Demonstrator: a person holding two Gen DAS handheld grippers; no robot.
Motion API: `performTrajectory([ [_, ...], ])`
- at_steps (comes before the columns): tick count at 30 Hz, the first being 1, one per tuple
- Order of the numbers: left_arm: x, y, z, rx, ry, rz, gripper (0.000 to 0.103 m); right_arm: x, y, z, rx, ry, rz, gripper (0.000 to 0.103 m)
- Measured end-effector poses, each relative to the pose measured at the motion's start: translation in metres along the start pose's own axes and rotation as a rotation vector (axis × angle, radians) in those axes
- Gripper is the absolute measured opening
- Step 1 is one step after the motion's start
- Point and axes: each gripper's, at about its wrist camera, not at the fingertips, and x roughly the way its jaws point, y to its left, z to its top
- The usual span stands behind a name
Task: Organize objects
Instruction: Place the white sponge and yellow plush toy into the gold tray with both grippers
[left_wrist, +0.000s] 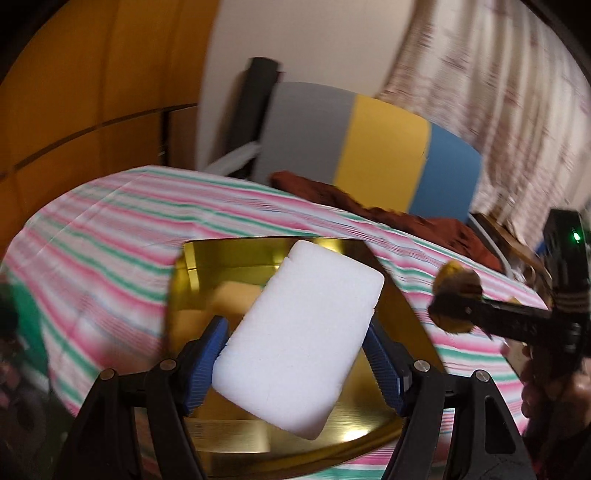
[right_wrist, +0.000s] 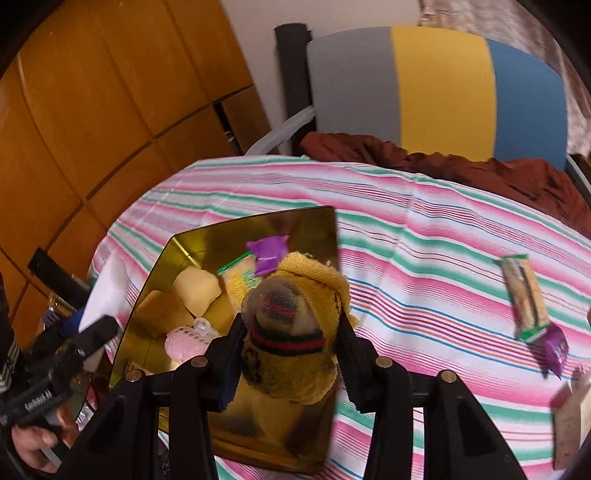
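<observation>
My left gripper is shut on a white foam block, its blue pads pressing both long sides, tilted above an open gold tin. My right gripper is shut on a yellow knitted cloth bundle with a red and dark band and some mesh, just over the tin's right side. In the tin lie pale yellow sponges, a purple packet, a green-edged packet and a pink item. Each view shows the other gripper: the right gripper, and the left gripper with the white block.
The tin stands on a pink, green and white striped tablecloth. To its right lie a green-wrapped snack bar, a purple packet and a pale box. Behind are a grey, yellow and blue chair, brown cloth and wooden panels.
</observation>
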Motion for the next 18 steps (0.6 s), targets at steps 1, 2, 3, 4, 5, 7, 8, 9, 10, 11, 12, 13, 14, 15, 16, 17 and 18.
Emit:
performTrajectory([
  [1,0.0,0.007,0.0,-0.014,0.001,0.007,0.074,0.003,0.002,0.002,-0.004,0.004,-0.001,0.046],
  [2,-0.001,0.012,-0.001,-0.025,0.001,0.013,0.074,0.008,0.005,0.005,-0.008,0.01,-0.004,0.046],
  [3,-0.001,0.018,0.0,-0.037,0.001,0.019,0.074,0.012,0.006,0.008,-0.009,0.015,-0.006,0.046],
  [4,-0.001,0.026,0.001,-0.055,0.003,0.023,0.074,0.019,0.008,0.013,-0.013,0.025,-0.01,0.047],
  [5,0.001,0.03,0.002,-0.073,0.006,0.02,0.074,0.024,0.01,0.017,-0.019,0.031,-0.014,0.047],
  [7,0.004,0.038,0.006,-0.1,0.012,0.013,0.074,0.031,0.015,0.024,-0.036,0.043,-0.019,0.053],
  [8,0.006,0.039,0.008,-0.106,0.013,0.014,0.075,0.036,0.017,0.028,-0.046,0.046,-0.035,0.055],
  [9,0.009,0.041,0.011,-0.119,0.018,0.012,0.075,0.04,0.018,0.031,-0.056,0.048,-0.052,0.061],
  [10,0.013,0.042,0.014,-0.138,0.023,0.002,0.075,0.043,0.019,0.034,-0.062,0.047,-0.078,0.068],
  [11,0.015,0.043,0.018,-0.152,0.021,-0.005,0.078,0.045,0.019,0.036,-0.06,0.044,-0.108,0.073],
  [12,0.019,0.044,0.024,-0.161,0.012,-0.002,0.082,0.045,0.019,0.037,-0.054,0.04,-0.126,0.08],
  [13,0.023,0.044,0.031,-0.163,0.008,0.009,0.084,0.043,0.018,0.036,-0.049,0.037,-0.125,0.082],
  [14,0.027,0.045,0.036,-0.166,0.005,0.021,0.087,0.041,0.017,0.034,-0.047,0.036,-0.119,0.083],
  [15,0.03,0.046,0.042,-0.17,-0.001,0.029,0.09,0.041,0.017,0.032,-0.05,0.038,-0.119,0.083],
  [16,0.036,0.045,0.048,-0.165,0.0,0.038,0.092,0.04,0.017,0.028,-0.057,0.043,-0.128,0.083],
  [17,0.039,0.045,0.051,-0.159,0.006,0.047,0.097,0.04,0.017,0.024,-0.067,0.048,-0.137,0.083],
  [18,0.042,0.045,0.053,-0.154,0.007,0.055,0.102,0.039,0.018,0.019,-0.079,0.051,-0.142,0.083],
])
